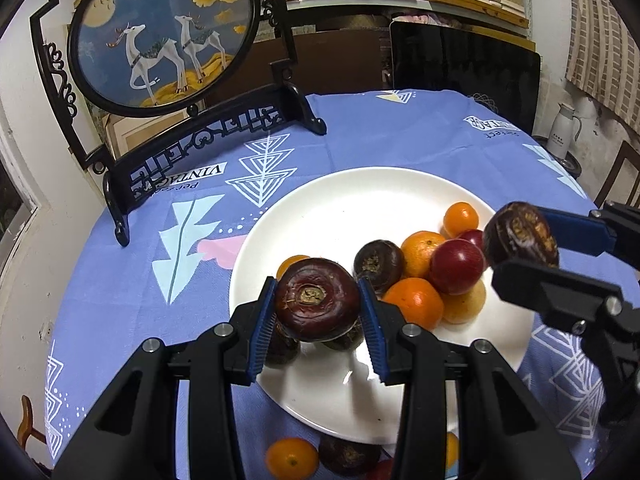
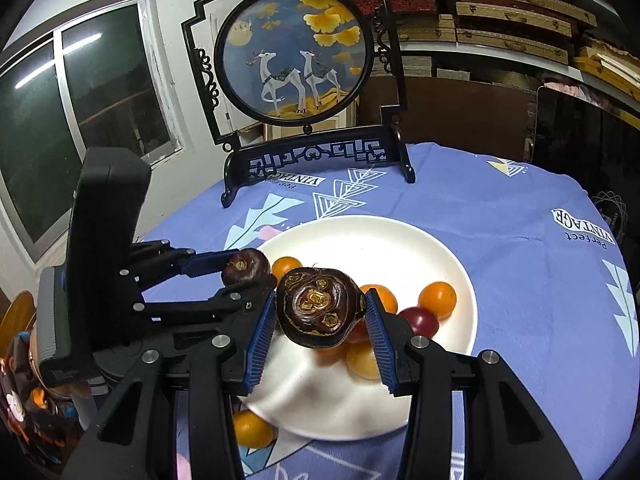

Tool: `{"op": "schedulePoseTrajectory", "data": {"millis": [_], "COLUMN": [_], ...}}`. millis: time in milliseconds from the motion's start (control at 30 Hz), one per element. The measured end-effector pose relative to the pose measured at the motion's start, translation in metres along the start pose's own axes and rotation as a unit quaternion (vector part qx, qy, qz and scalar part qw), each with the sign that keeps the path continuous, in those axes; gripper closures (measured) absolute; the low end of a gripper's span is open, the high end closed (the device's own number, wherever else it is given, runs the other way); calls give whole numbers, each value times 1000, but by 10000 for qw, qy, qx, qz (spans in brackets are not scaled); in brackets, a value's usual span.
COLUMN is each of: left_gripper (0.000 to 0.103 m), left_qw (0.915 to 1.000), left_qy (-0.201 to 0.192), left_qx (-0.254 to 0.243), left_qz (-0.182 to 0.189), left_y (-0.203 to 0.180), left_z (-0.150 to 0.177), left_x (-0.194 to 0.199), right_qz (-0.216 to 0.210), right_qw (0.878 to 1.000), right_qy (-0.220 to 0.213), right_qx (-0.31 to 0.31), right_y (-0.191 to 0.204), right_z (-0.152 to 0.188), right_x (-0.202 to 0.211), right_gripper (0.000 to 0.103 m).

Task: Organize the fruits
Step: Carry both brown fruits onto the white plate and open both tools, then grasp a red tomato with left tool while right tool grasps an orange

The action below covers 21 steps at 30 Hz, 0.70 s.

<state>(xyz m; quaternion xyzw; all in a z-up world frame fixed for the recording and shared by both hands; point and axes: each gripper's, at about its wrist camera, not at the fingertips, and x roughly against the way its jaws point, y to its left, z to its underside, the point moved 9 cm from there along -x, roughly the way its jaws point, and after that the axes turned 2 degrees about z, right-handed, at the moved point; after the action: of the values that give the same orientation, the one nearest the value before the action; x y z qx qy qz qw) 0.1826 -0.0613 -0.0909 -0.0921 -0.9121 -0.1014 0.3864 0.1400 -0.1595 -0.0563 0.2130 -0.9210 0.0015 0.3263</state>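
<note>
Dark maroon skin fills both your grippers: the left gripper [image 1: 318, 312] is clamped on a water chestnut [image 1: 318, 304] above the near-left part of the white plate [image 1: 340, 196], and the right gripper [image 2: 322, 318] pinches a knobbier water chestnut [image 2: 320, 306] above the plate's near-right side, over the pile of oranges [image 1: 424, 252] and red plums [image 1: 456, 266].

Both chestnuts are round and look slick, held only by their flanks between the blue pads [image 1: 264, 320]. If you let go from this height, either one could bounce, roll across the plate's bare far half and off its rim onto the blue tablecloth [image 1: 360, 128]. The right one could also knock the stacked plums loose. More fruit waits off the plate's near rim, including an orange [image 1: 292, 458] and another chestnut [image 1: 348, 454], so the job seems unfinished.

Your two grippers point inward over the plate and sit close together; a careless swing could clip them.
</note>
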Motion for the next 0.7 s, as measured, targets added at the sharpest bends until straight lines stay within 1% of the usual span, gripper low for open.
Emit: {"op": "schedulePoseTrajectory", "data": {"millis": [300, 367, 467, 500, 533, 567, 700], "left_gripper": [64, 64, 62, 55, 45, 42, 41], "left_qw": [9999, 9999, 9998, 9997, 9996, 9996, 9994], "left_qy": [89, 120, 181, 195, 190, 166, 96], "left_qx": [44, 68, 115, 136, 161, 188, 285], "left_qz": [-73, -76, -44, -56, -111, -143, -146], "left_y": [4, 4, 4, 5, 7, 9, 20], "left_z": [-11, -13, -15, -15, -16, -16, -12], "left_x": [-20, -25, -32, -34, -35, -35, -26], "right_qz": [175, 285, 298, 426, 558, 577, 427], "right_qw": [9997, 9994, 9990, 9985, 9981, 9980, 9985], "right_qy": [78, 89, 295, 301, 239, 196, 120], "right_qx": [-168, -173, -178, -143, -137, -151, -307], "right_y": [-14, -19, -23, -25, -28, -29, -30], "right_z": [-17, -21, -24, -25, -28, -29, -23], "right_x": [-27, -34, -49, -53, -53, -52, -37], "right_gripper": [57, 57, 56, 46, 43, 43, 43]}}
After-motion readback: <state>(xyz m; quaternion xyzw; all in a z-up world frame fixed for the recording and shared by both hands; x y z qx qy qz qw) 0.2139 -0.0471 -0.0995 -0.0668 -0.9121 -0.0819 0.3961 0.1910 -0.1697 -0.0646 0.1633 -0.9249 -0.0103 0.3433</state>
